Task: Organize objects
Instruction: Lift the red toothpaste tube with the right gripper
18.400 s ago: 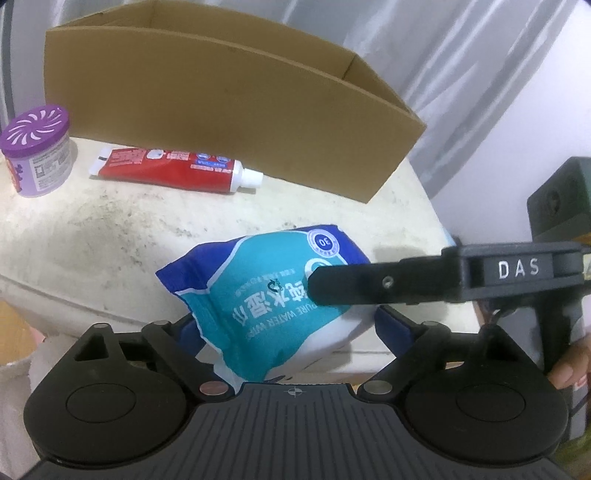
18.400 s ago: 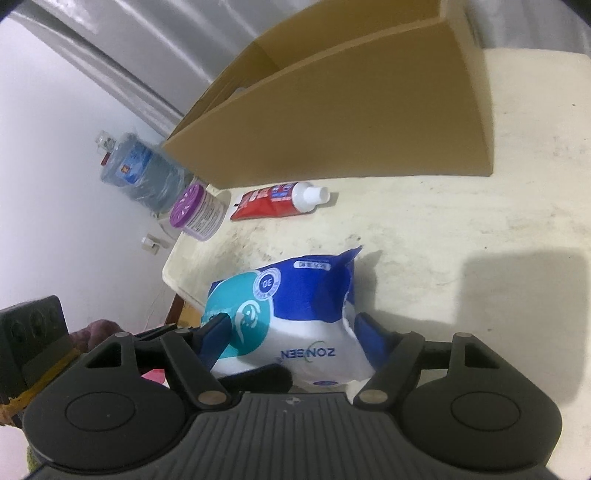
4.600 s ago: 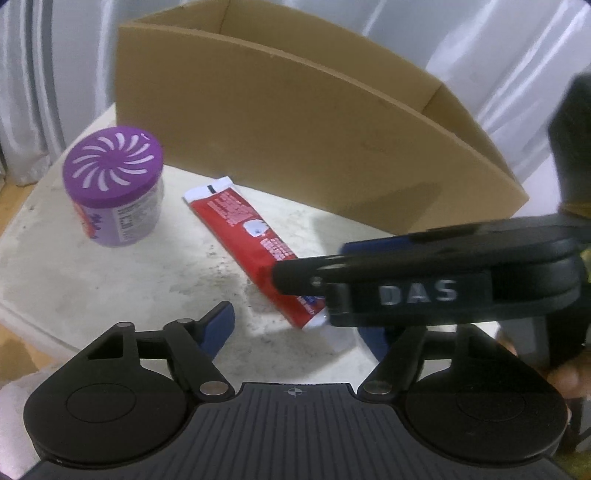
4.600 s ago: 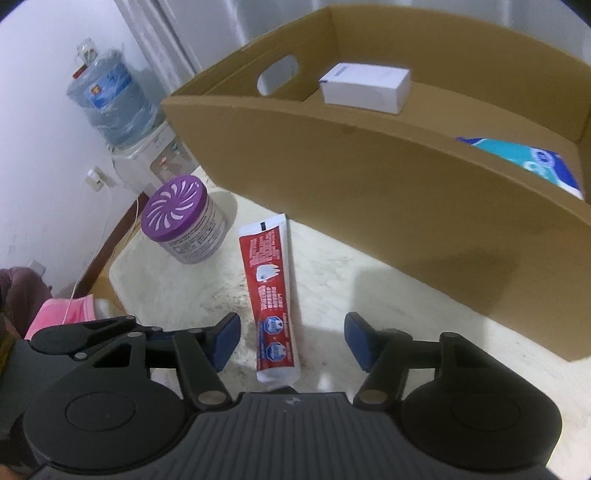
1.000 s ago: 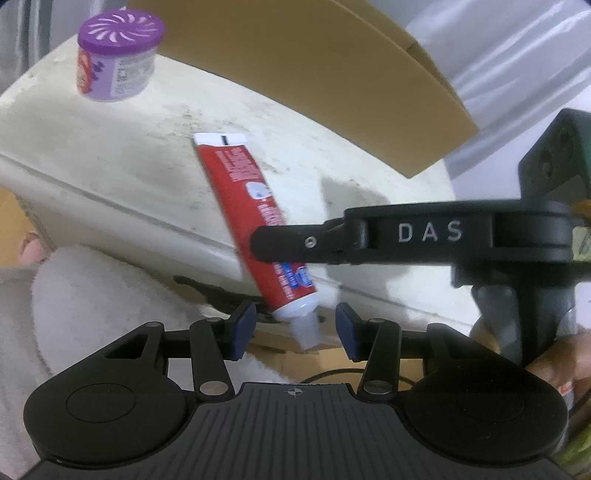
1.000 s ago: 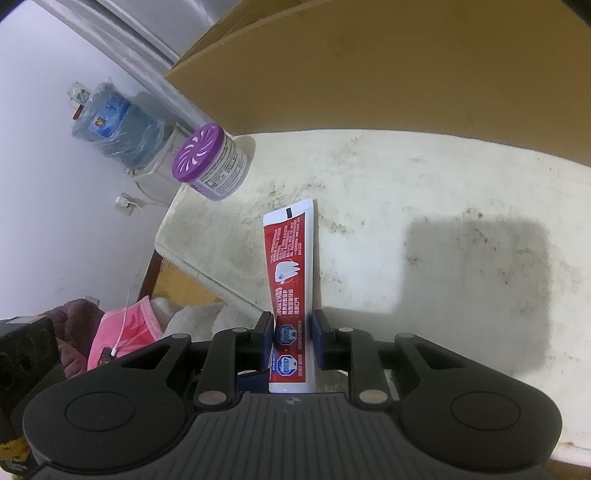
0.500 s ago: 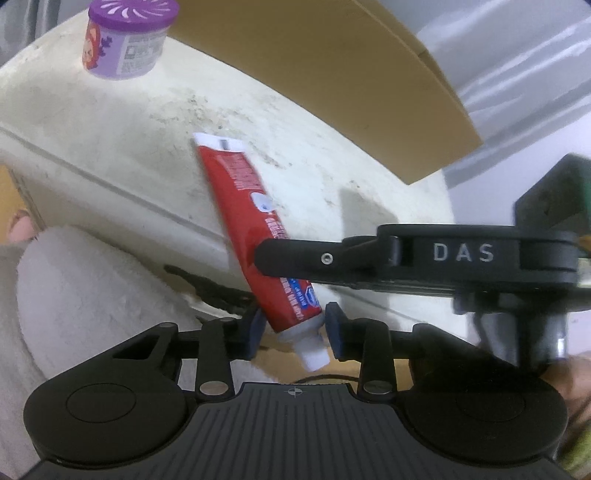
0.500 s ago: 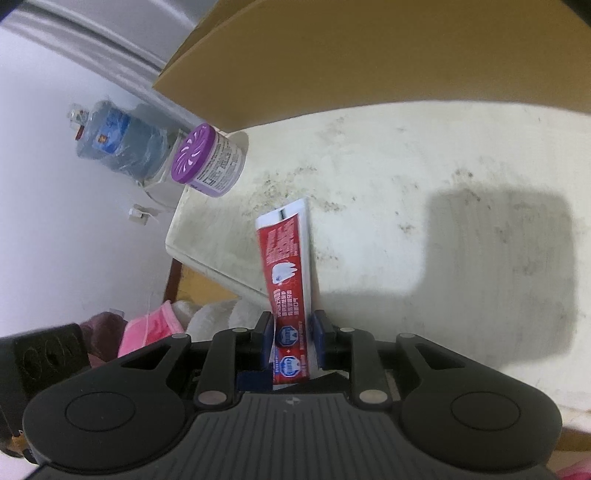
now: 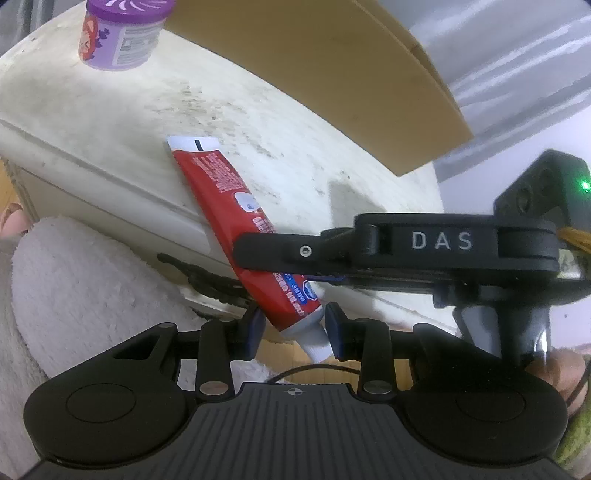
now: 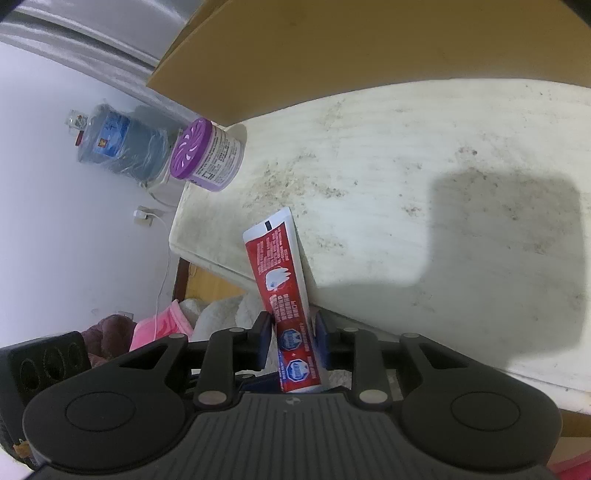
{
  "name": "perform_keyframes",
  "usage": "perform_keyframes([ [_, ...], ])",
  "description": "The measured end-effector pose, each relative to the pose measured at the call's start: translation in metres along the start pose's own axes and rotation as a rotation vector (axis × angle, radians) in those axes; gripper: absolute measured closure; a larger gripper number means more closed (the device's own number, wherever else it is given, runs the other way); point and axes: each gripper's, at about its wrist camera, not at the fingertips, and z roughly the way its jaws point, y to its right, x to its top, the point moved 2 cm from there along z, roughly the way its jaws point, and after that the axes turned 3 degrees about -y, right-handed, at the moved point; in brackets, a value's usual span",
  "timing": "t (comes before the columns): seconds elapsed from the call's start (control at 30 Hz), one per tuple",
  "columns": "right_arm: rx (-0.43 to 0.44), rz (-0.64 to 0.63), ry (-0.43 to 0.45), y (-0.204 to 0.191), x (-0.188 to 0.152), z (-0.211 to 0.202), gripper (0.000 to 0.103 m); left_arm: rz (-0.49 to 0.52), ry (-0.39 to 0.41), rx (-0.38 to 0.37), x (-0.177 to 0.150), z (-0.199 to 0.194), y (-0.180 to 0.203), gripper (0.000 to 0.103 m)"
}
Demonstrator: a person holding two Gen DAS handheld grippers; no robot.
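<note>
A red toothpaste tube (image 9: 236, 206) is held off the white table (image 9: 110, 107), crimped end pointing at the box. My left gripper (image 9: 293, 326) is shut on its cap end. My right gripper (image 10: 291, 341), seen from the side in the left wrist view (image 9: 280, 253), is shut on the tube's lower body (image 10: 280, 280). The cardboard box (image 9: 332, 62) stands at the back of the table; its inside is hidden. It also shows in the right wrist view (image 10: 369, 48).
A purple-lidded jar (image 9: 122, 33) stands on the table's far left corner, also in the right wrist view (image 10: 207, 155). A water bottle (image 10: 114, 144) stands beyond it. A white fluffy cloth (image 9: 74, 295) lies below the table edge.
Both grippers have closed on the toothpaste tube and lifted it off the table, pulling it back over the front edge. The left jaws narrowed onto the cap end over the last second.
</note>
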Motion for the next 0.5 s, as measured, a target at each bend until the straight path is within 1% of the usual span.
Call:
perform_keyframes([
  [0.23, 0.024, 0.028, -0.015, 0.0038, 0.0004, 0.0019, 0.076, -0.024, 0.011, -0.006, 0.0073, 0.003, -0.0098, 0.067],
  [0.5, 0.054, 0.06, -0.022, 0.0086, 0.0022, 0.0036, 0.076, 0.032, 0.036, 0.023, 0.0061, 0.0031, -0.0072, 0.068],
])
